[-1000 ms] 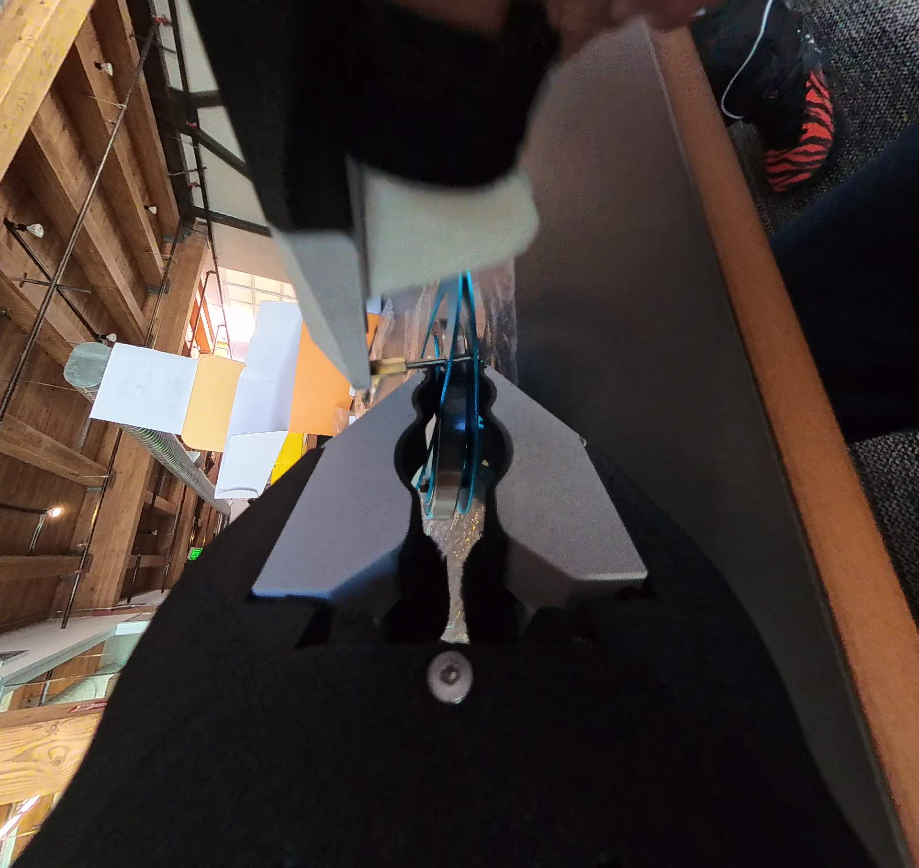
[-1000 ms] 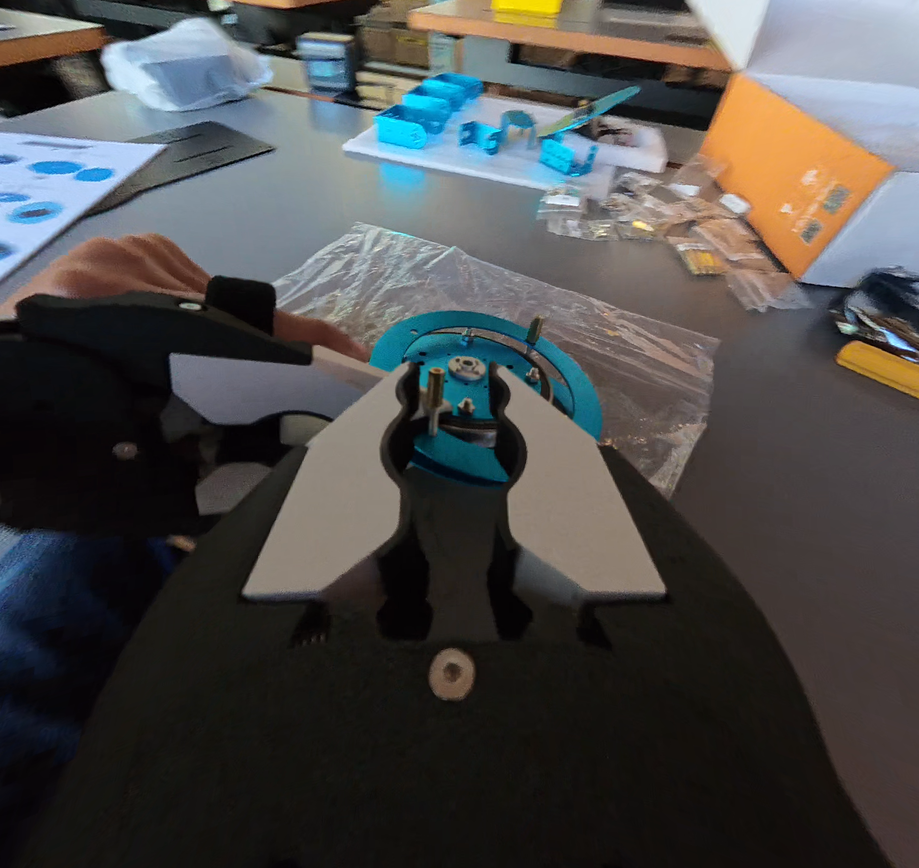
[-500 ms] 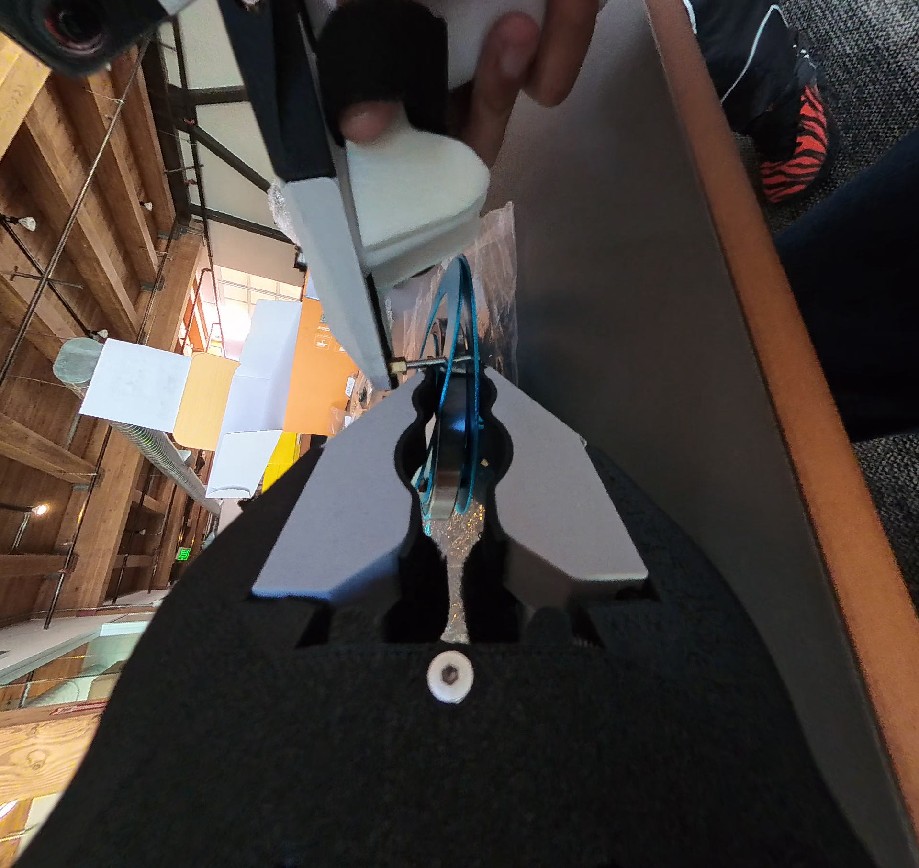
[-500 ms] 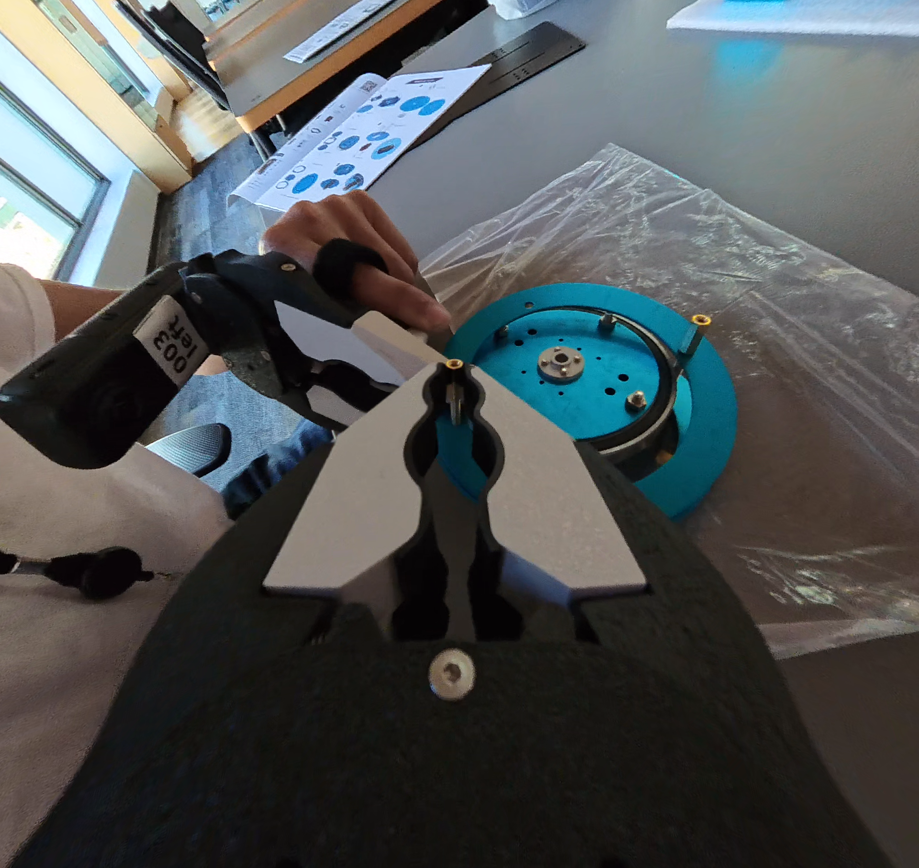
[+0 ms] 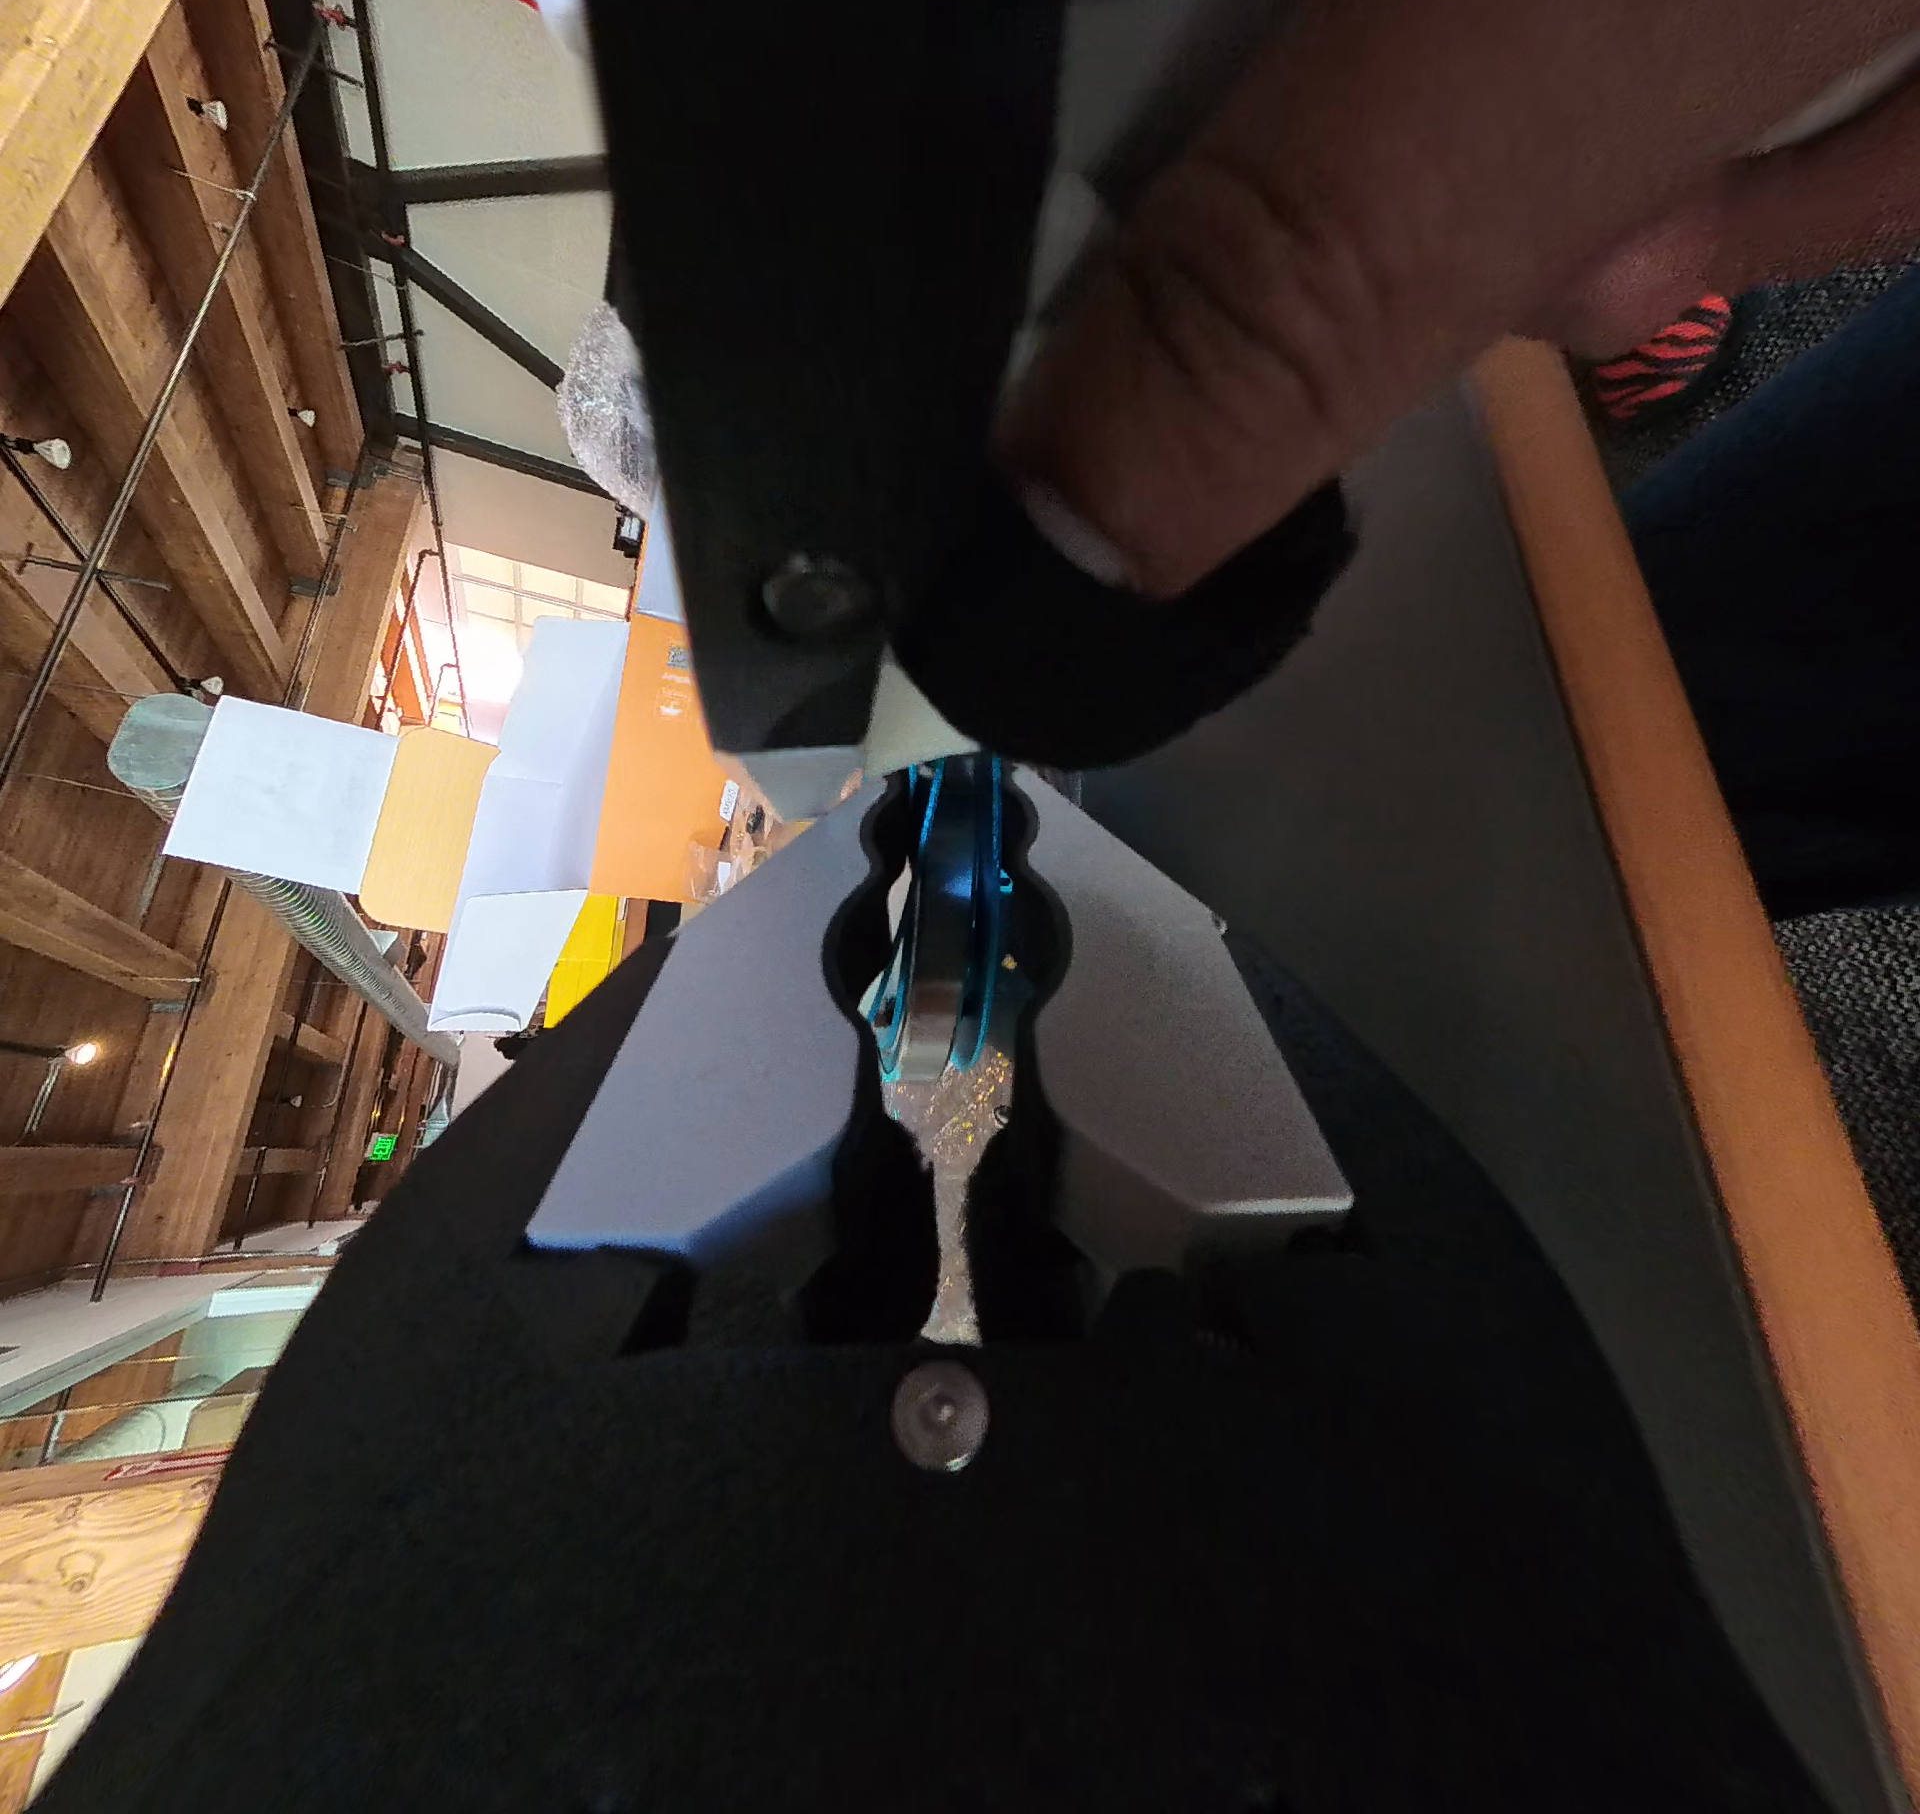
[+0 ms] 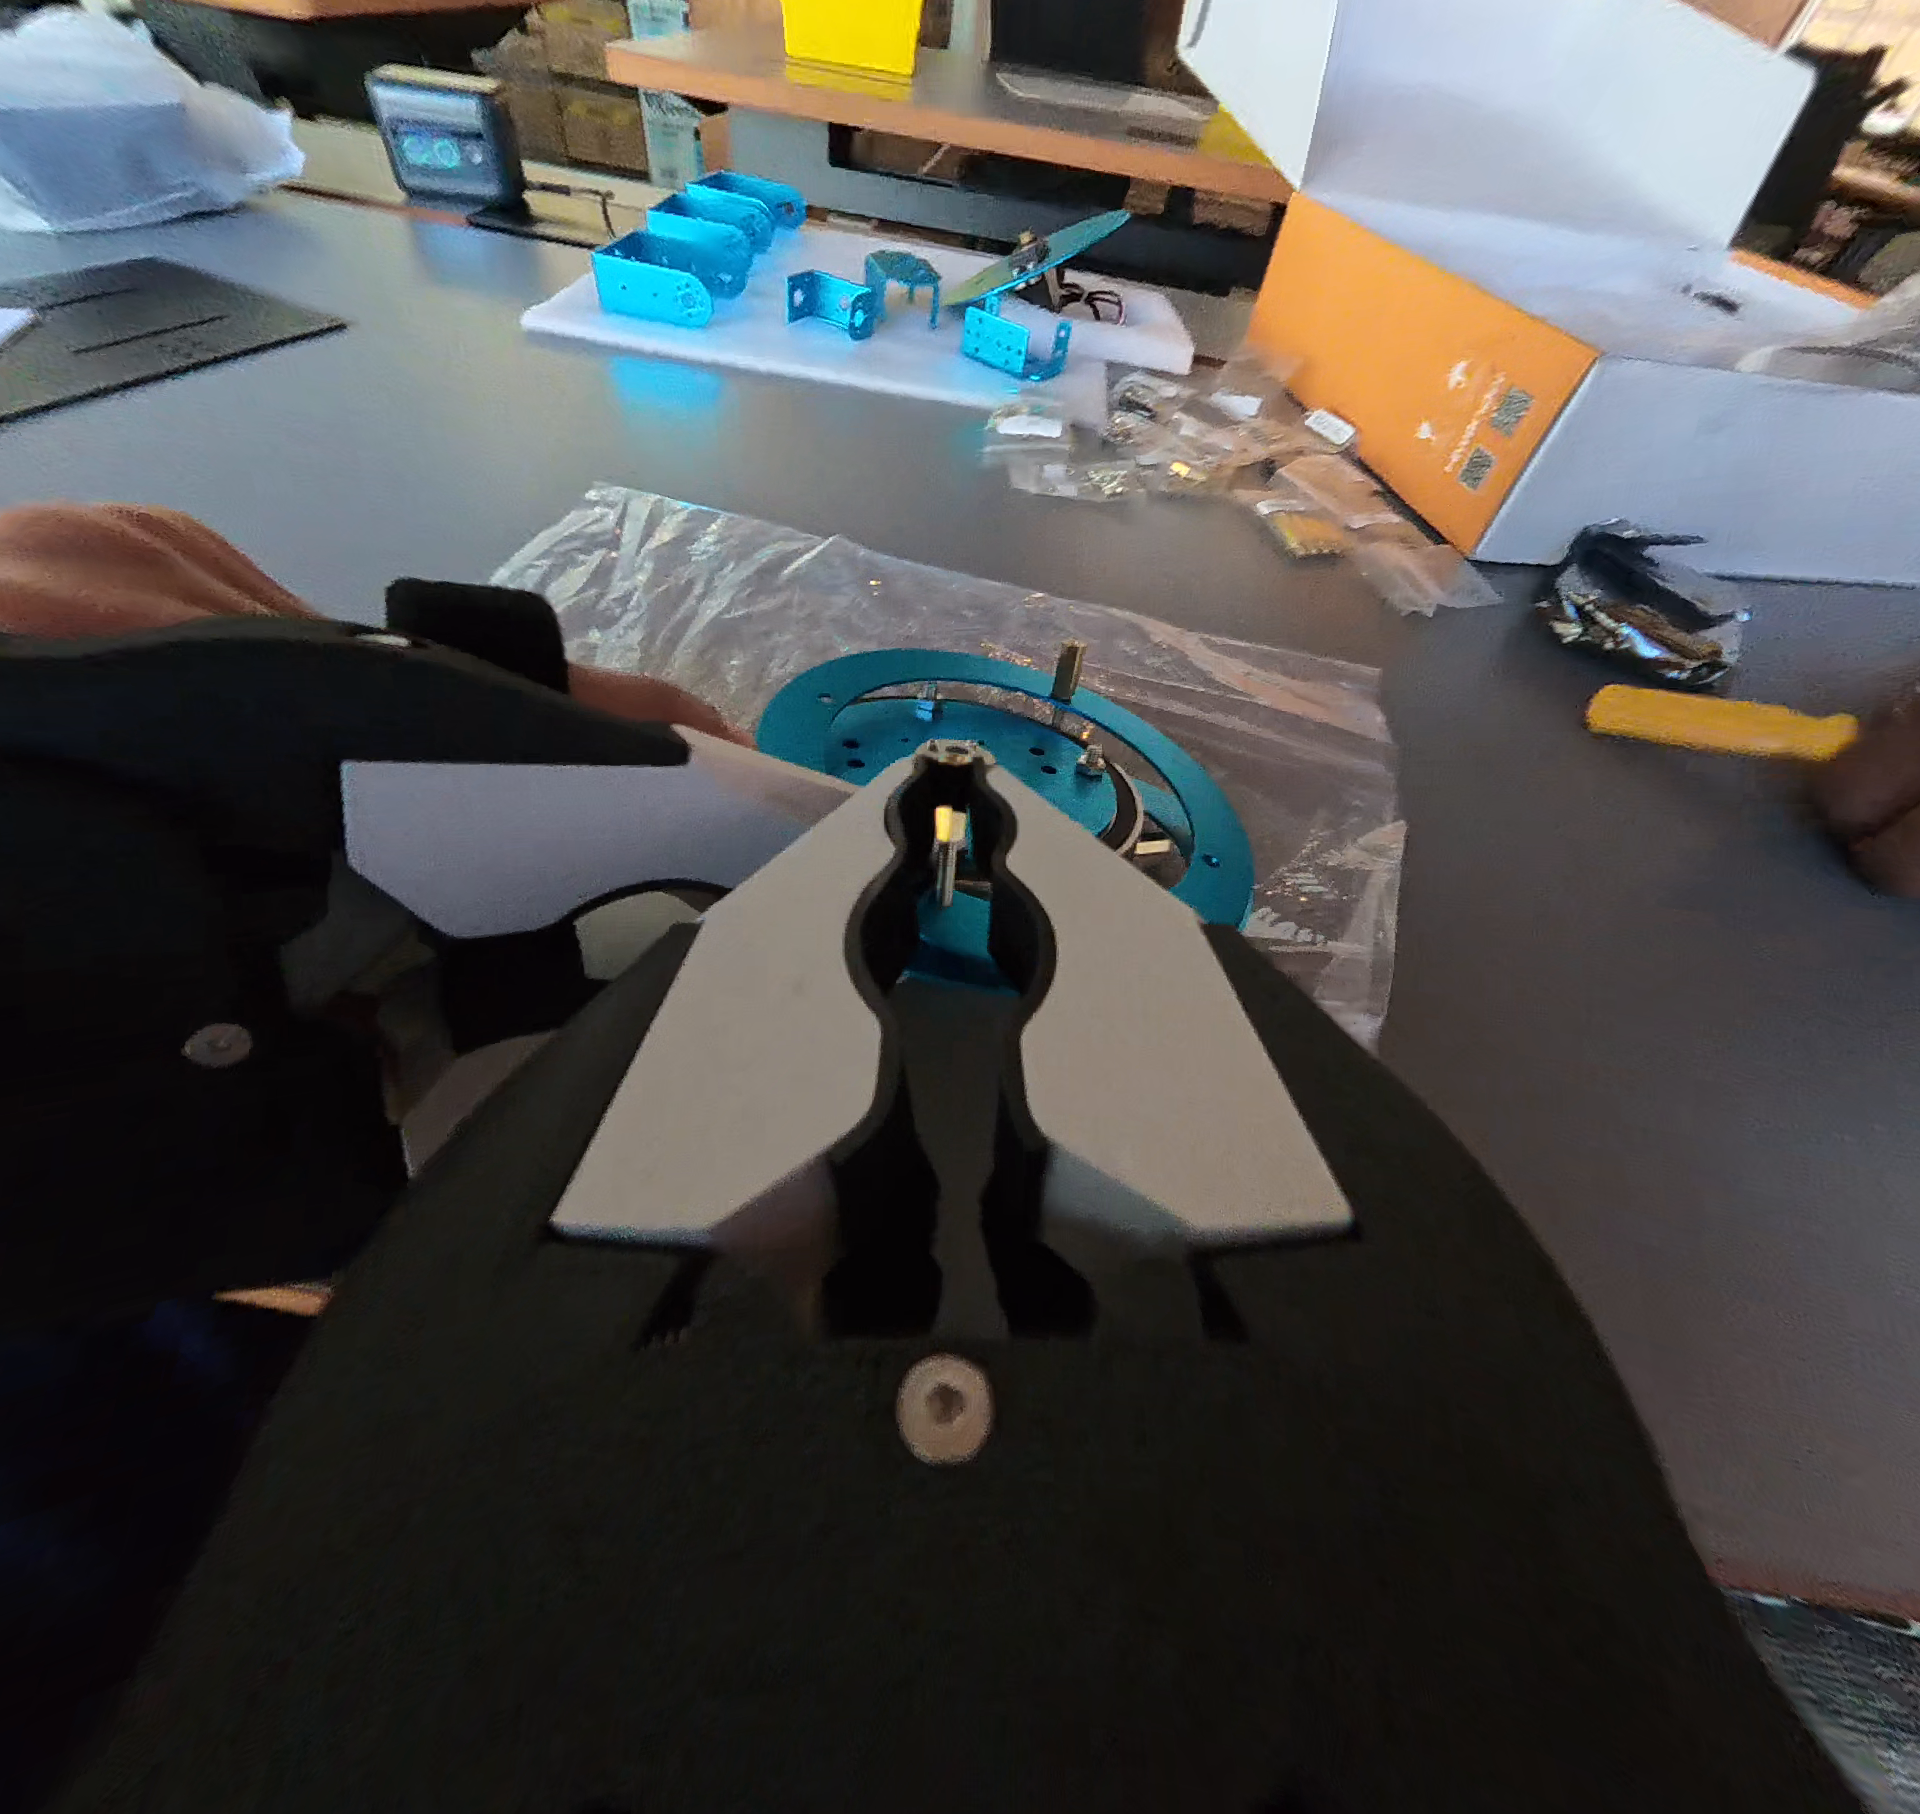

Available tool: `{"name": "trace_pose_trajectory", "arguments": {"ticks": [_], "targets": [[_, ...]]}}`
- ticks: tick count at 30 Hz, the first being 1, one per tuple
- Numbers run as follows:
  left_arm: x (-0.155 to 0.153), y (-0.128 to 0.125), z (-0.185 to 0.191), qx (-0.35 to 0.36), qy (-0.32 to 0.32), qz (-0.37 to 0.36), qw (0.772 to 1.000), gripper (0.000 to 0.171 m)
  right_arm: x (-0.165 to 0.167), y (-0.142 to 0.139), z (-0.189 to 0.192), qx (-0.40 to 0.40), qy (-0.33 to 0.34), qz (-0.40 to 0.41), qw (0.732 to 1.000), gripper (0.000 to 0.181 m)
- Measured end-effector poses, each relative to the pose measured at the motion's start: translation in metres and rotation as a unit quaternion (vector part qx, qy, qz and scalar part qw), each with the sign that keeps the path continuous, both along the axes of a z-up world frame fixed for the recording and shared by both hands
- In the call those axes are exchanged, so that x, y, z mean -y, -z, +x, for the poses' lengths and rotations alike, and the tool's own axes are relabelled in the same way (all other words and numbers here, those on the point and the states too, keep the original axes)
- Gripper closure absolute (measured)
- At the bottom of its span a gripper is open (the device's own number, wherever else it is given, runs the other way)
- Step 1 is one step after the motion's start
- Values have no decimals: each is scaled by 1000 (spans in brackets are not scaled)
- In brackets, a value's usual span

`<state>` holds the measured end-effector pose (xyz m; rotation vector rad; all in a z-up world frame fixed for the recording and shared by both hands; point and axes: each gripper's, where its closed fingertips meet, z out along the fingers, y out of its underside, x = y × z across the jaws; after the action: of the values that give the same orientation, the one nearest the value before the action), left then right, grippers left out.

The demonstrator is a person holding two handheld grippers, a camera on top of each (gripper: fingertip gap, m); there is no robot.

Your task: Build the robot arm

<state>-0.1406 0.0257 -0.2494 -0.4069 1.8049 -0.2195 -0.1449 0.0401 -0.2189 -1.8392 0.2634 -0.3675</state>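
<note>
The blue disc (image 5: pixel 940 943) is clamped edgewise in the left gripper (image 5: pixel 948 808); a brass post (image 6: pixel 943 855) is pinched by the right gripper (image 6: pixel 951 777) above it, over a plastic sheet (image 6: pixel 1195 663).

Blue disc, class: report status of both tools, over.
Left tool shut on blue disc rim, disc on plastic sheet. Right tool shut on small standoff above disc. Right tool's body crowds left wrist view.

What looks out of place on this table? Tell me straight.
Nothing is spilled or broken. The small parts bags lie strewn in a loose heap beside the orange-and-white box, and a crumpled black bag sits alone nearby. The blue disc rests on its clear plastic sheet.
</note>
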Motion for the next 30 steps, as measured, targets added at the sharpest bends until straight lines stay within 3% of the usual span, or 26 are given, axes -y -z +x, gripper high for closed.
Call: {"name": "trace_pose_trajectory", "arguments": {"ticks": [3,5,9,11,16,19,22,24,27,30], "targets": [[1,0,1,0,3,-1,1000,155,0,1,0,-47,-45,2,998,177],[1,-1,1,0,2,-5,1000,155,4,-4,2,-61,-91,3,994,165],[0,-1,0,0,3,-6,1000,155,13,-8,4,-81,-260,-23,962,149],[1,-2,0,0,4,-6,1000,156,20,-8,1,-108,-354,-39,928,148],[0,-2,0,1,6,-5,1000,155,16,-9,3,-177,-482,-49,857,154],[0,-2,0,3,7,-4,1000,155,14,-14,-11,-242,-559,-64,791,163],[-1,-2,-1,4,5,-4,1000,155,8,-13,-11,-277,-584,-92,758,171],[-1,-2,0,4,5,-3,1000,155,2,-8,-6,-274,-577,-106,762,159],[-1,-2,0,3,6,-5,1000,156,7,-8,-12,-274,-594,-110,748,159],[-1,-2,-1,2,6,-2,1000,155,4,-3,-16,-261,-590,-120,754,177]]}}
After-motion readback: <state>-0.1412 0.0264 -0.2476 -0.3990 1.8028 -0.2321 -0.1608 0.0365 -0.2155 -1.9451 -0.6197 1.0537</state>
